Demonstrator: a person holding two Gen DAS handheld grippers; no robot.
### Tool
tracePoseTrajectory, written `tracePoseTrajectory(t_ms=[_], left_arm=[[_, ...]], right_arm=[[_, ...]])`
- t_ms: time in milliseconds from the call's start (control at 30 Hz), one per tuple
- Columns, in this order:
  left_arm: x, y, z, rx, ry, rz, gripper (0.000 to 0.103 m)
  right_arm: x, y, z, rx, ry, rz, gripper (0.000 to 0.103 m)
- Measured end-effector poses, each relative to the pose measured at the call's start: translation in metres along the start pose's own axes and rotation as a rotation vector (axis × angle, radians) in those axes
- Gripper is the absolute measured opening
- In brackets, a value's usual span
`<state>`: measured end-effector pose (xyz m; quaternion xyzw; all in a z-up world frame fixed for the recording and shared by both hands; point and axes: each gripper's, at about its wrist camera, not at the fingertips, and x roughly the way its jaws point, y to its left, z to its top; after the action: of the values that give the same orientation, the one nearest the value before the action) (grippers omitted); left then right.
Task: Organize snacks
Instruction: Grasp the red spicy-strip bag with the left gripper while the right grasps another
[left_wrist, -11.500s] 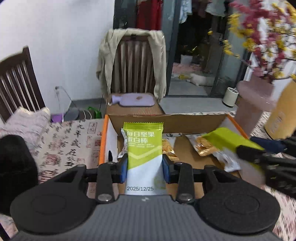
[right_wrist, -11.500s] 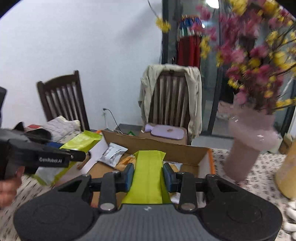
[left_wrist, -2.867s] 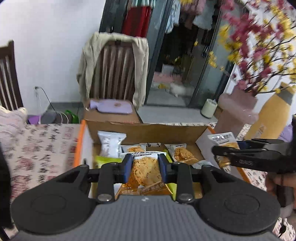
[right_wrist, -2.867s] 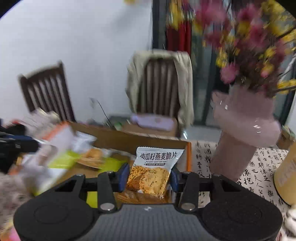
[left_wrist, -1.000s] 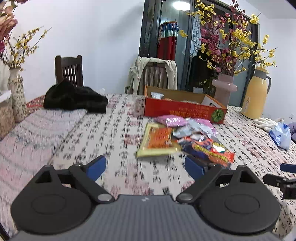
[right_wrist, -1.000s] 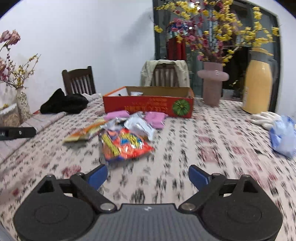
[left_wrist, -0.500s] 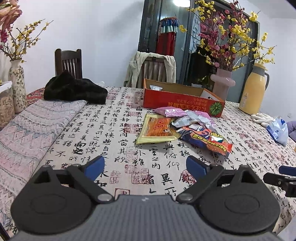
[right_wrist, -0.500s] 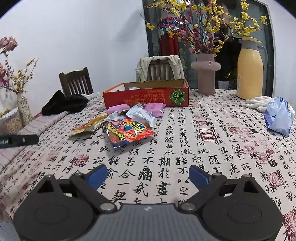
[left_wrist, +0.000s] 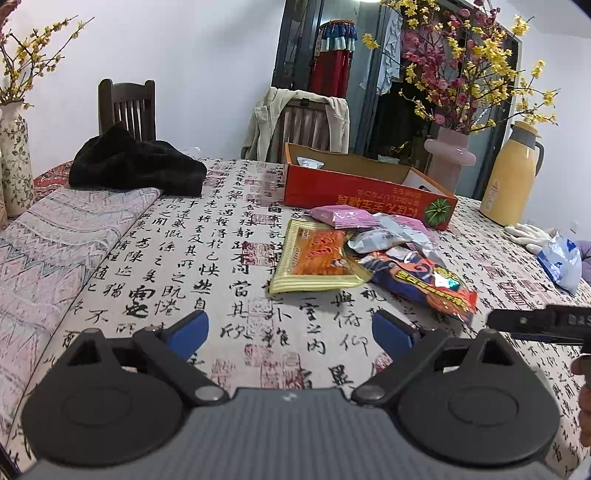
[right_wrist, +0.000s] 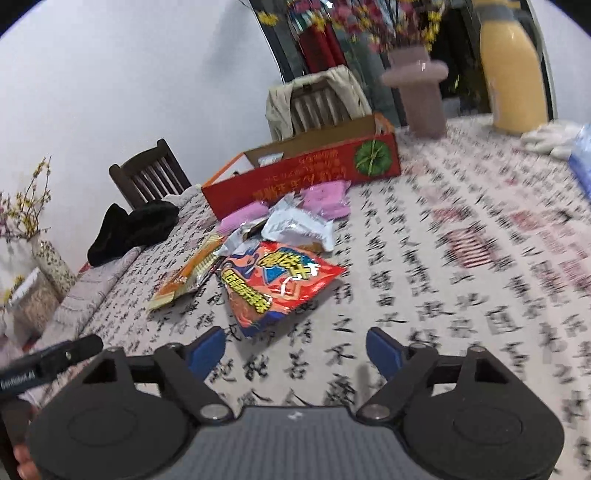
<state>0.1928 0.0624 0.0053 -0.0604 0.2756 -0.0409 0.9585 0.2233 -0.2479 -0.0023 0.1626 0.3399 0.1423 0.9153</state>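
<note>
Left tool (left_wrist: 290, 330): I see its jaws spread wide with nothing between them, only bare cloth of the worktop (left_wrist: 229, 266) underneath.
Right tool (right_wrist: 295, 350): its jaws are apart and have just been closing in a little; nothing sits between them. The near corner of the red bag (right_wrist: 275, 284) lies just beyond the left pad (right_wrist: 207, 350).
Snacks: a loose heap in the middle of the worktop, just on the near side of the box (left_wrist: 364, 194).
Gold pack (left_wrist: 316, 256): flat, on the left of the heap, its right edge touching the red bag (left_wrist: 421, 282).
Pink packs (left_wrist: 341, 216): at the far end of the heap, close against the box's red wall.
Silver packs (right_wrist: 295, 225): between the pink packs and the red bag, partly overlapping.
Box: open-topped, red outside, one pale packet (left_wrist: 309, 161) visible inside at its far left; the rest of the inside I cannot see.
Right side: vase (left_wrist: 448, 158) and yellow flask (left_wrist: 511, 173) far off, white gloves (left_wrist: 528, 233) and a blue bag (left_wrist: 561, 264) near the edge.
Left side: dark cloth (left_wrist: 135, 166) heaped at the far edge.
</note>
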Motion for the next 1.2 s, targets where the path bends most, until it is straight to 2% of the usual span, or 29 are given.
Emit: tracePoseTrajectory(t_ms=[100, 200, 267, 300, 400, 433, 600, 733, 800, 900, 967, 1033, 1100, 1133, 1167, 1200], left_arm=[[0.008, 0.003, 0.004, -0.003, 0.006, -0.004, 0.097], [0.014, 0.004, 0.008, -0.001, 0.012, -0.009, 0.097], [0.017, 0.003, 0.01, 0.001, 0.013, -0.01, 0.097], [0.018, 0.002, 0.011, 0.002, 0.014, -0.012, 0.098], [0.022, -0.003, 0.011, 0.015, 0.021, -0.01, 0.098], [0.023, -0.006, 0.011, 0.02, 0.024, -0.01, 0.098], [0.027, -0.022, 0.011, 0.042, 0.037, -0.021, 0.098], [0.027, -0.036, 0.013, 0.067, 0.04, -0.049, 0.098], [0.028, -0.046, 0.015, 0.081, 0.039, -0.079, 0.098], [0.037, -0.067, 0.02, 0.104, 0.043, -0.165, 0.095], [0.048, -0.084, 0.024, 0.119, 0.066, -0.206, 0.087], [0.058, -0.098, 0.027, 0.122, 0.091, -0.26, 0.083], [0.069, -0.107, 0.025, 0.114, 0.131, -0.29, 0.08], [0.076, -0.109, 0.023, 0.105, 0.149, -0.296, 0.077], [0.082, -0.108, 0.02, 0.092, 0.162, -0.294, 0.075], [0.089, -0.106, 0.018, 0.073, 0.176, -0.288, 0.073]], right_arm=[[0.021, 0.0, 0.008, 0.04, 0.006, 0.025, 0.07], [0.039, -0.003, 0.014, 0.083, 0.015, 0.03, 0.057], [0.047, -0.005, 0.016, 0.108, 0.012, 0.048, 0.043], [0.049, -0.007, 0.017, 0.12, 0.013, 0.057, 0.041], [0.051, -0.015, 0.016, 0.156, 0.02, 0.11, 0.02], [0.051, -0.018, 0.015, 0.16, 0.028, 0.119, 0.005], [0.034, -0.029, 0.011, 0.131, 0.012, 0.125, 0.003], [0.008, -0.042, 0.014, 0.003, 0.044, 0.096, 0.003], [-0.002, -0.051, 0.02, -0.091, 0.078, 0.049, 0.005], [-0.012, -0.074, 0.035, -0.099, 0.052, -0.05, 0.005], [-0.015, -0.081, 0.043, -0.106, 0.024, -0.076, 0.011], [-0.017, -0.084, 0.047, -0.097, -0.008, -0.071, 0.016], [-0.022, -0.086, 0.047, -0.063, -0.031, -0.031, 0.027], [-0.023, -0.086, 0.046, -0.047, -0.036, 0.0, 0.038], [-0.022, -0.087, 0.044, -0.029, -0.033, 0.03, 0.043], [-0.018, -0.087, 0.042, -0.019, -0.024, 0.051, 0.043]])
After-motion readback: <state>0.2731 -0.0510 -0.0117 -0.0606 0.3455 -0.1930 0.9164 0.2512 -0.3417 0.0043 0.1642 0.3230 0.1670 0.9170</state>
